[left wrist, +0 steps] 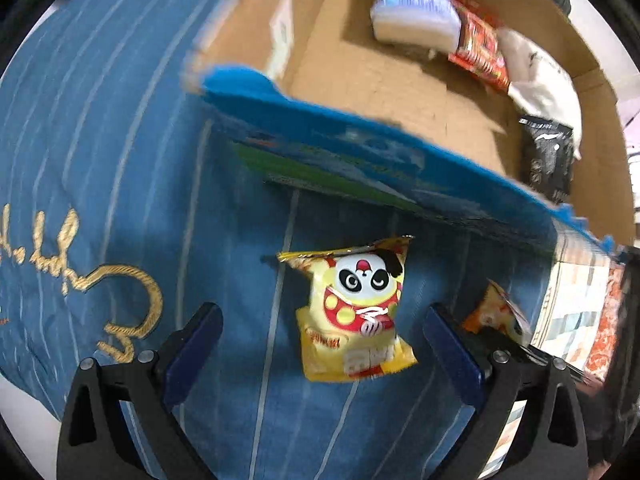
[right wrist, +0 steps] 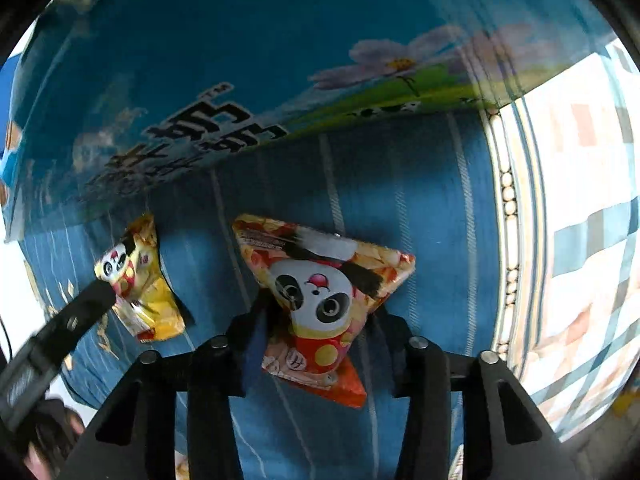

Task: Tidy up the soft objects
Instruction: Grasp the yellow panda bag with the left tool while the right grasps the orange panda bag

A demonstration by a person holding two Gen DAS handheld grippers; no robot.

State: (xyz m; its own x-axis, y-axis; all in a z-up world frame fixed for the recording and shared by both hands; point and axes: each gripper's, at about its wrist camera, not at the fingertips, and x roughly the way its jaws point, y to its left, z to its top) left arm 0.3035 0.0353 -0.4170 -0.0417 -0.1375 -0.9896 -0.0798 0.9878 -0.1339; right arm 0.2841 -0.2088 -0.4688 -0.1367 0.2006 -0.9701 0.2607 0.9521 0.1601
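Note:
A yellow panda snack bag [left wrist: 356, 312] lies on the blue striped cloth [left wrist: 120, 140], between the wide-open fingers of my left gripper [left wrist: 320, 340], untouched. It also shows in the right wrist view [right wrist: 140, 284], with the left gripper's finger beside it. My right gripper [right wrist: 316, 316] is shut on an orange panda snack bag [right wrist: 320, 300], its fingers squeezing the bag's sides just above the cloth. That bag shows at the right in the left wrist view [left wrist: 496, 312].
An open cardboard box [left wrist: 400, 80] with a blue printed wall [right wrist: 200, 80] stands just beyond both bags. It holds a tissue pack [left wrist: 416, 4], a red packet [left wrist: 480, 48], a white soft item [left wrist: 540, 76] and a black pouch [left wrist: 548, 156]. A checked cloth [right wrist: 580, 200] lies right.

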